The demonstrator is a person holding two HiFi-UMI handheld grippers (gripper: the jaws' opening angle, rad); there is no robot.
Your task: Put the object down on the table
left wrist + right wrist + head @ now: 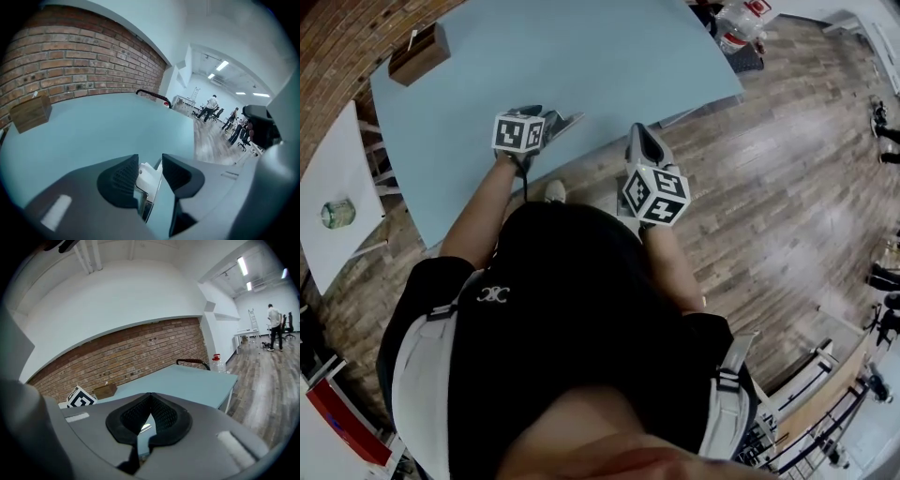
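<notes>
Jaws of my left gripper (150, 165) stood apart with the small white object (146, 176) loose between them, apparently set down at the table (108, 131) edge, my right gripper (150, 403) was closed on nothing, so I figured next was just backing out without nudging it.

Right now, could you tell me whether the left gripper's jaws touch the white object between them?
Cannot tell. The left gripper view shows the left gripper with jaws apart, the white object between, but neither contact nor gap is plain.

Wooden box (419, 53) on blue table (600, 56)
</notes>
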